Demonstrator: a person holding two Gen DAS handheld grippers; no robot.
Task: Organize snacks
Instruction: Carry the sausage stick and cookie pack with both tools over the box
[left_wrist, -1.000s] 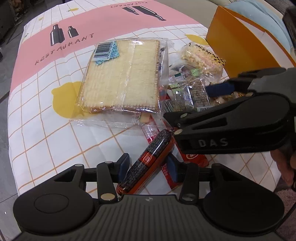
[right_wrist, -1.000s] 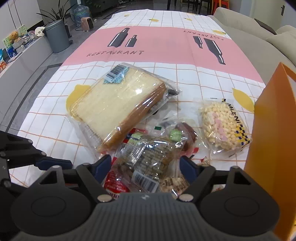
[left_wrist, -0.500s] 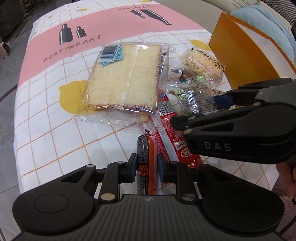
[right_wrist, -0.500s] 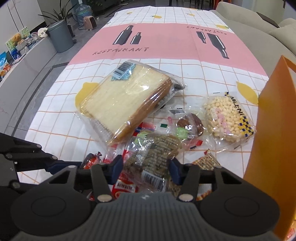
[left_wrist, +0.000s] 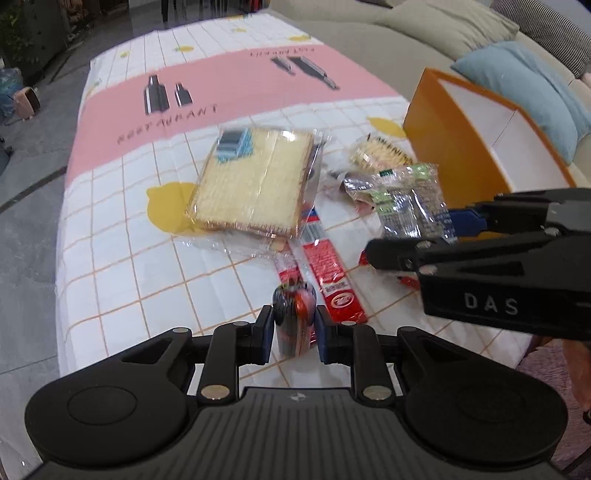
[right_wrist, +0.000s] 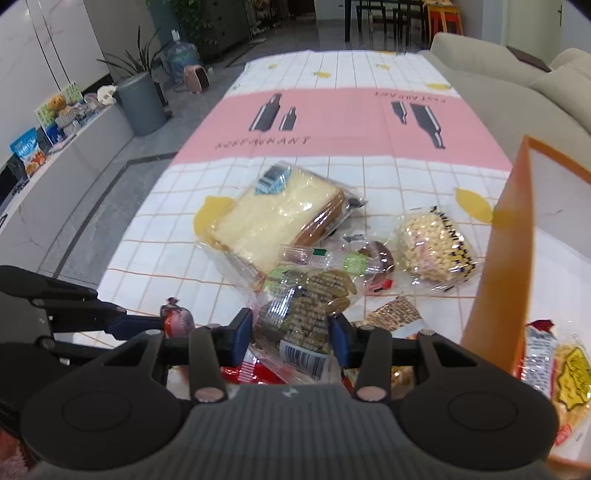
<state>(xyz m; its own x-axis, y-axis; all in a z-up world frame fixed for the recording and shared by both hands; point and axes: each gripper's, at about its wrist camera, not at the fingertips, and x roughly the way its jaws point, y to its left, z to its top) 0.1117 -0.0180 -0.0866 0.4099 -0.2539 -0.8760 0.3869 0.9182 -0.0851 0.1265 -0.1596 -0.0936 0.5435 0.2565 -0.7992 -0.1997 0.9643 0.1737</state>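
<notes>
The dark, red-ended sausage stick in its shiny wrapper (left_wrist: 294, 317) sits pinched between the blue pads of the left gripper (left_wrist: 294, 321), which has closed tight on it and holds it end-on, above the tablecloth. Close by on that gripper's right, the right gripper (right_wrist: 291, 332) clamps a clear crinkly packet of dark seeded bars with a barcode label (right_wrist: 304, 314), its blue pads pressed to both sides of the packet; in the left wrist view the same packet (left_wrist: 410, 199) hangs off the far tip of the right gripper. Just ahead of the left gripper lie two long red flat sachets (left_wrist: 327, 273) on the cloth, and beyond them a big slab of pale sliced bread in clear film with a blue barcode sticker (left_wrist: 255, 181). Ahead of the right gripper, past the held packet, sits a small clear pack with a brown round cake and green label (right_wrist: 369, 258), and further to its right a clear bag of pale puffed cereal with a yellow and black strip (right_wrist: 436, 243). A tan crinkled wrapper (right_wrist: 397, 314) lies just right of the right gripper's pads. At the far right stands an orange paper bag with a white inside (right_wrist: 498, 266), with a yellow-printed snack pack (right_wrist: 569, 380) in it. Everything rests on a white checked tablecloth with a pink band and lemon prints (right_wrist: 332, 122).
</notes>
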